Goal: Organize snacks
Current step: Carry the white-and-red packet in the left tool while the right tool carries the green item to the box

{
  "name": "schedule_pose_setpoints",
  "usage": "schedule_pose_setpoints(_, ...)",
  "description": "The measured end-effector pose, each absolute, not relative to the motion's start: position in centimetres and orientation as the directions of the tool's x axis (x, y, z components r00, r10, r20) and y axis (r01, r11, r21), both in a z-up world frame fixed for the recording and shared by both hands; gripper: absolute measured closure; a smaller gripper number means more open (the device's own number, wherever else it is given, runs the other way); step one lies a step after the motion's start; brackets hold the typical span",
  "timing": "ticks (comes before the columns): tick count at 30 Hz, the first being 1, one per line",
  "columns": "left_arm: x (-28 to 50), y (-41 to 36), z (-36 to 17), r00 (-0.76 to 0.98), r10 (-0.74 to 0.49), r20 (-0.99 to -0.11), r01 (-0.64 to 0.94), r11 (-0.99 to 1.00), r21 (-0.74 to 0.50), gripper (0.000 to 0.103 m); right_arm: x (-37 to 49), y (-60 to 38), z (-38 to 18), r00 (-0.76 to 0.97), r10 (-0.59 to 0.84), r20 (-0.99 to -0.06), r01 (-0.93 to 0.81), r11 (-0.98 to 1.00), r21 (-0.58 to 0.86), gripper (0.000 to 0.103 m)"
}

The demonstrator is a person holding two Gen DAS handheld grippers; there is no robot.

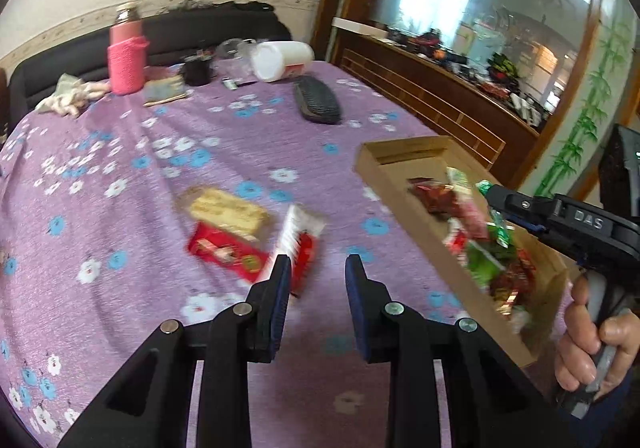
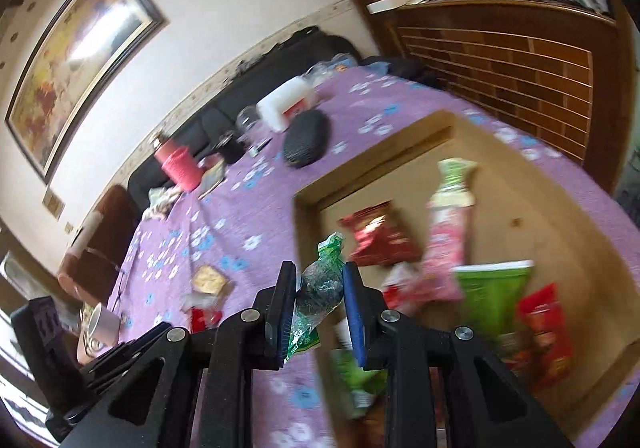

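We see both views in soft, bright daylight; a window reflection glares in the mirror (image 1: 480, 8) far beyond the jaws, and the framed picture (image 2: 80, 60) up left of them shines white. Motion blur smears the snacks (image 1: 480, 240) and box (image 2: 520, 176). Fisheye bends the edges into dark corners.
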State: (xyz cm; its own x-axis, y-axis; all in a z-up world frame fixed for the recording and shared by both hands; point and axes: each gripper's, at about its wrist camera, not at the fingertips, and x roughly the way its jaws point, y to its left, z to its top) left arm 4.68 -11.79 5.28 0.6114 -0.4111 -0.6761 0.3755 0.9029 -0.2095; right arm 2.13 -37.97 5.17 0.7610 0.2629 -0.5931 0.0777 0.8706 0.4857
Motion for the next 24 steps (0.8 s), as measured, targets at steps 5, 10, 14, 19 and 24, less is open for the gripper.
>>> schedule_pose_setpoints(5, 4.5, -14.1, 5.7, 0.593, -0.431, -0.68, 0.404, 0.89, -0.212, 0.076, 1.2, -41.5, 4.6, 0.766, 0.244, -0.594, 0.134, 0.844, 0.52, 0.078)
schedule_pose_setpoints(10, 5.6, -14.2, 5.4, 0.603, -0.343, -0.72, 0.349, 0.925, -0.149, 0.069, 0.3, -43.7, 4.7, 0.781, 0.239, -0.577, 0.147, 0.828, 0.541, 0.078)
schedule_pose_setpoints(14, 7.7, -13.6, 4.2, 0.525, -0.36, -0.771, 0.34, 0.92, -0.197, 0.066, -0.4, -45.1, 4.9, 0.796, 0.236, -0.557, 0.15, 0.815, 0.56, 0.078)
schedule_pose_setpoints(19, 9.4, -15.0, 2.0, 0.537, -0.24, -0.809, 0.301, 0.95, -0.082, 0.066, -0.6, -45.8, 4.8, 0.8, 0.248, -0.547, 0.144, 0.805, 0.576, 0.078)
schedule_pose_setpoints(24, 10.3, -15.5, 0.6, 0.539, -0.209, -0.816, 0.283, 0.957, -0.059, 0.071, -1.1, -46.7, 5.0, 0.803, 0.24, -0.546, 0.149, 0.806, 0.573, 0.078)
